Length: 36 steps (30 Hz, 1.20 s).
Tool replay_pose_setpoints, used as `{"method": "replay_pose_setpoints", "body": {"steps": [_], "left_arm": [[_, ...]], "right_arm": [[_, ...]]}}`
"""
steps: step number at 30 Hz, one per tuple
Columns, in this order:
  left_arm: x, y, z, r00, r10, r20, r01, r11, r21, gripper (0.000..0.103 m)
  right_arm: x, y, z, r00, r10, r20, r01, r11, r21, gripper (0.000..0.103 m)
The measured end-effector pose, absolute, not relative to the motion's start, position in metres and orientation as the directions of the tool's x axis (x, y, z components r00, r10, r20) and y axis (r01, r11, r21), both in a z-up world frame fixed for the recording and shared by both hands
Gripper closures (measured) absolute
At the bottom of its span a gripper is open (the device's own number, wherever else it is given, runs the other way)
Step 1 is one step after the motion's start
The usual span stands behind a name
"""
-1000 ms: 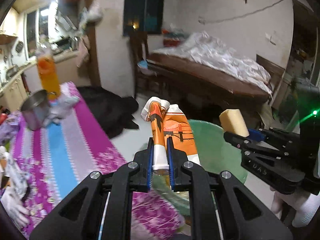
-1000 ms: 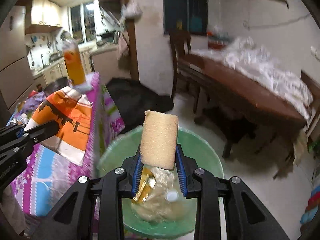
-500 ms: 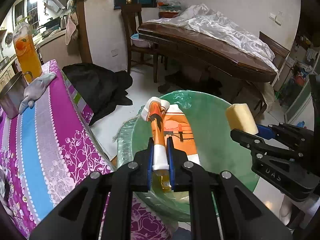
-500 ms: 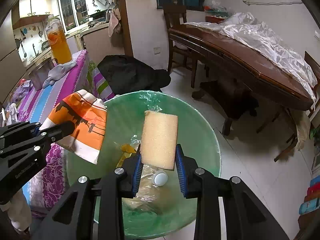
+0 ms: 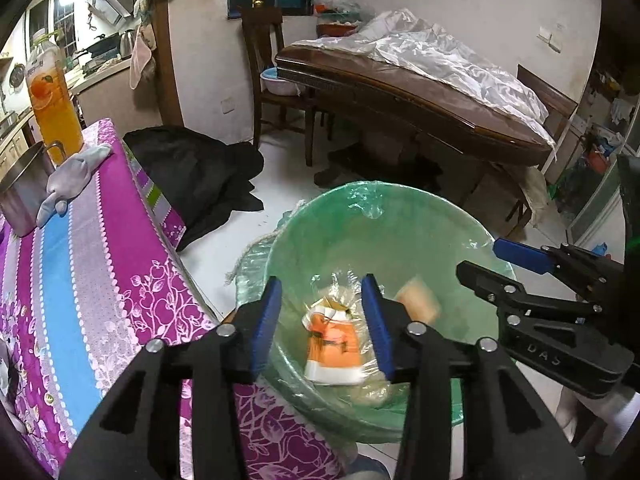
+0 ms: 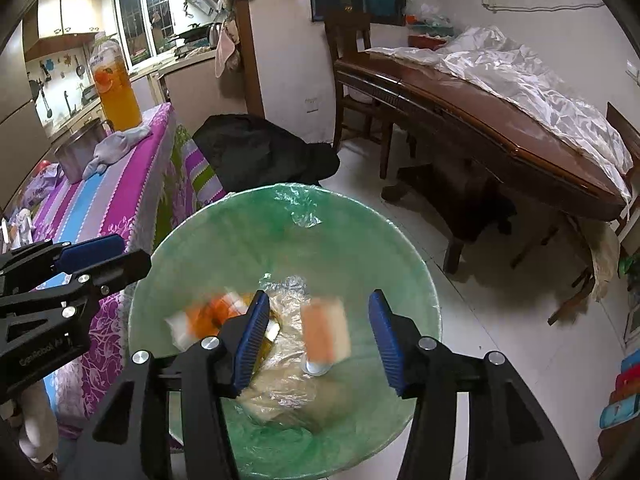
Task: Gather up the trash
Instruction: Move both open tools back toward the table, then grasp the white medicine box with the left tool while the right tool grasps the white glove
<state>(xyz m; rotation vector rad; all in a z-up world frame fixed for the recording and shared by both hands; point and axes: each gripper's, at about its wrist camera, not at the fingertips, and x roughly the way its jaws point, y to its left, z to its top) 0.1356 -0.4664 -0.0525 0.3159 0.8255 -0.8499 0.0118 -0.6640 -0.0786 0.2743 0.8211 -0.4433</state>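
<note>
Since half a second ago we have spread both tools: left tool and right tool hold nothing. Light, crushable orange-and-white paper wrapper and soft yellow sponge block drop into the near green-lined round bin.
</note>
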Motion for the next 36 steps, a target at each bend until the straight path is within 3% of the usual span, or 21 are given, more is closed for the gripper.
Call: {"method": "replay_pose_setpoints", "body": {"steps": [8,13,16,27,31,36], "left_arm": [[0.135,-0.456,-0.045,0.393,-0.542,-0.743,0.762,0.644,-0.066,0.062],[0.127,-0.422,-0.037,0.426,-0.546,-0.721,0.758,0.651,-0.044,0.058],[0.129,-0.378,-0.032,0.470,-0.529,-0.707,0.722,0.691,-0.037,0.054],[0.147,-0.133,-0.022,0.678,-0.297,-0.672,0.360,0.932,-0.048,0.054],[0.160,-0.054,-0.030,0.698,-0.196,-0.689,0.193,0.978,-0.082,0.054],[0.175,-0.012,-0.035,0.700,-0.158,-0.697,0.122,0.987,-0.101,0.054]], "right_arm": [[0.004,-0.657,-0.069,0.621,-0.290,-0.728,0.485,0.872,0.067,0.050],[-0.011,-0.621,-0.039,0.739,-0.275,-0.616,0.418,0.903,0.098,0.047],[-0.009,-0.587,-0.029,0.795,-0.219,-0.566,0.341,0.933,0.118,0.041],[0.048,-0.447,-0.034,0.831,0.093,-0.548,-0.020,0.990,0.138,0.041],[0.073,-0.382,-0.046,0.780,0.245,-0.577,-0.198,0.970,0.143,0.052],[0.108,-0.294,-0.061,0.676,0.399,-0.619,-0.406,0.903,0.138,0.068]]}}
